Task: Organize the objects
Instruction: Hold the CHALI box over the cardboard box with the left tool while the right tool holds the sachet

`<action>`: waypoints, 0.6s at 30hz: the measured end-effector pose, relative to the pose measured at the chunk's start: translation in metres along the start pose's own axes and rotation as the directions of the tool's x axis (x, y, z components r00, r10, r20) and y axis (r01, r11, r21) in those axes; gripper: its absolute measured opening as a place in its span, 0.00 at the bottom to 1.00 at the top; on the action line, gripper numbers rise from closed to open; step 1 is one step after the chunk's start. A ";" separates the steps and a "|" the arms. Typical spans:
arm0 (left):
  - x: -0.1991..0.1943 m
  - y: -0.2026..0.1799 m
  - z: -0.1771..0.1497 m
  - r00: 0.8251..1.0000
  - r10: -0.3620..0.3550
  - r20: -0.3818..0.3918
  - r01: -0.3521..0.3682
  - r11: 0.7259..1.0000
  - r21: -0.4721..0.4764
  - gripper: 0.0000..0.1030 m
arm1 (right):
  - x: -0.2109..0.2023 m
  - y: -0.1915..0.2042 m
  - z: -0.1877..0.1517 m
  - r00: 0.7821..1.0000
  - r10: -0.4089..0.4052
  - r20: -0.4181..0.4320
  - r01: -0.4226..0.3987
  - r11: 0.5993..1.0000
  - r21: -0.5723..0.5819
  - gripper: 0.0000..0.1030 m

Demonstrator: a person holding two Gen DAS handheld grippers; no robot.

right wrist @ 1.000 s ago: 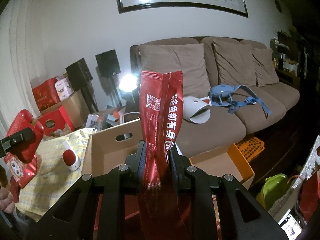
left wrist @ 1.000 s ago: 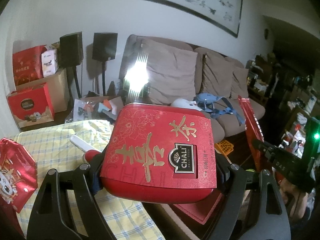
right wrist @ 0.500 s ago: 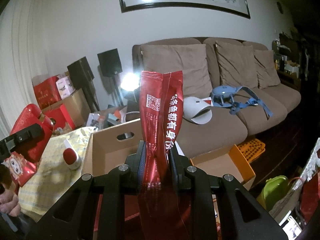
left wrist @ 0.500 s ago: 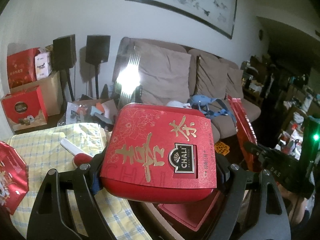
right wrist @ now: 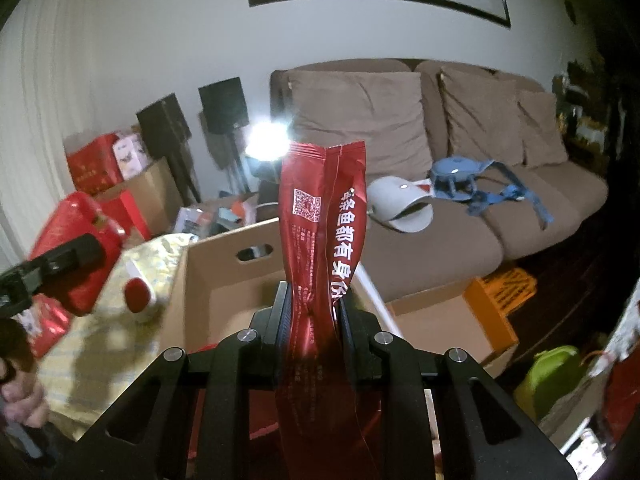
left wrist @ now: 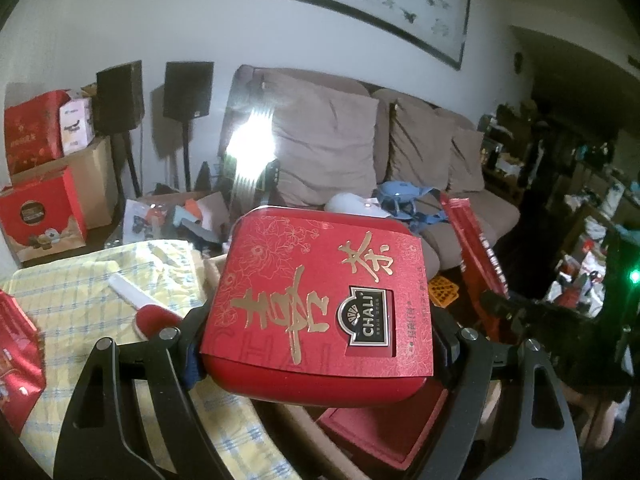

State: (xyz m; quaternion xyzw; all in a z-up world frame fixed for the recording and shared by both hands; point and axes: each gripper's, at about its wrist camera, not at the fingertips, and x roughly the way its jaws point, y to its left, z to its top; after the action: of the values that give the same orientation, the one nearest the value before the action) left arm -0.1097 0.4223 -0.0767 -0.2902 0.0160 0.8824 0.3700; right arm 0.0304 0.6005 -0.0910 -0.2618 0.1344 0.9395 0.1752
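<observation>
My left gripper (left wrist: pixel 320 344) is shut on a wide red tea tin (left wrist: pixel 316 300) with gold characters and a CHALI badge, its jaws pressing both sides. The tin hangs over the table edge, above a red box (left wrist: pixel 384 436) lying inside the carton below. My right gripper (right wrist: pixel 314 312) is shut on a tall red foil packet (right wrist: pixel 324 232) with white print, held upright over the open cardboard carton (right wrist: pixel 224 280). From the right wrist view the tea tin (right wrist: pixel 76 252) and the left gripper show at the far left; the foil packet (left wrist: pixel 476 252) shows at right in the left wrist view.
A yellow checked tablecloth (left wrist: pixel 80 292) carries a white bottle with a red cap (left wrist: pixel 144 312) and a red bag (left wrist: pixel 16 364). Behind are a brown sofa (right wrist: pixel 420 136), two black speakers, stacked red boxes and an orange crate (right wrist: pixel 508 284). A hand (right wrist: pixel 20 396) is at lower left.
Both grippers have drifted slightly down and toward the carton with their loads; the table slid left in the left wrist view. Neither grip has changed.
</observation>
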 end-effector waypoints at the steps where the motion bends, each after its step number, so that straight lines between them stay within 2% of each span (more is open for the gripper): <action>1: 0.001 0.000 0.002 1.000 -0.009 0.004 0.009 1.000 -0.004 0.79 | 0.000 0.001 0.000 1.000 0.007 0.002 -0.007 1.000 0.001 0.21; 5: 0.003 -0.006 0.015 0.998 -0.018 0.054 0.019 1.000 -0.014 0.79 | -0.001 0.012 0.002 1.000 -0.013 0.003 0.013 0.999 -0.037 0.21; 9: 0.002 -0.007 0.046 0.994 -0.028 0.101 0.031 0.999 -0.027 0.79 | -0.003 0.017 0.007 1.000 -0.022 0.015 0.022 0.999 -0.041 0.21; 13: -0.004 -0.007 0.075 0.986 -0.005 0.167 0.008 1.000 -0.020 0.79 | -0.007 0.017 0.023 0.998 -0.056 0.042 0.058 0.997 -0.047 0.21; 18: -0.006 -0.012 0.088 0.982 -0.026 0.186 0.024 1.000 0.013 0.79 | -0.008 0.021 0.048 0.996 -0.064 0.068 0.069 0.995 -0.076 0.21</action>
State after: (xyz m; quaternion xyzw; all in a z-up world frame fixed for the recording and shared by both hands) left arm -0.1424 0.4489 0.0019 -0.2048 -0.0178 0.9008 0.3824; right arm 0.0071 0.5958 -0.0438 -0.2417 0.0829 0.9458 0.2003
